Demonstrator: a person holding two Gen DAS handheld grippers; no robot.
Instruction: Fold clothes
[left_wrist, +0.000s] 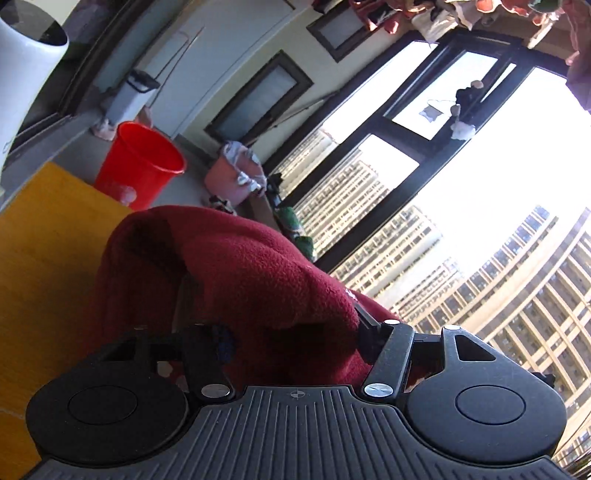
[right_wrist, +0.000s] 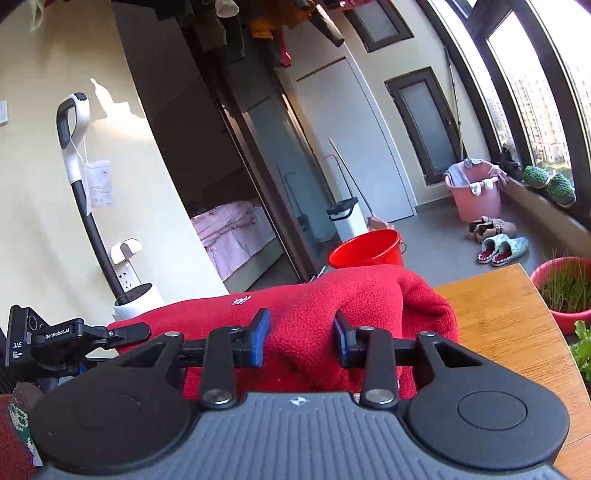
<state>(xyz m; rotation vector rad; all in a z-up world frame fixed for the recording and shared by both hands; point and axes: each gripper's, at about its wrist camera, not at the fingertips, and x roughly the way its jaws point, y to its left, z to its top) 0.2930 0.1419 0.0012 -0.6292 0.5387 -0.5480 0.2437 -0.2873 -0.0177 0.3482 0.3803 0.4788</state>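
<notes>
A red fleece garment (left_wrist: 229, 280) is lifted off the wooden table (left_wrist: 40, 251) and held between both grippers. In the left wrist view it drapes over my left gripper (left_wrist: 288, 339), hiding the fingertips, so the jaws look closed on the cloth. In the right wrist view the same fleece garment (right_wrist: 332, 302) bunches between the blue pads (right_wrist: 260, 339) of my right gripper (right_wrist: 301, 341), which pinch a thick fold. The left gripper (right_wrist: 122, 332) shows at the left, clamped on the garment's far edge.
A red bucket (right_wrist: 364, 251) stands on the floor beyond the table (right_wrist: 509, 332). A pink laundry basket (right_wrist: 476, 188), slippers (right_wrist: 502, 251), a potted plant (right_wrist: 565, 291) and a stick vacuum (right_wrist: 79, 192) are around. Large windows (left_wrist: 461, 177) are on one side.
</notes>
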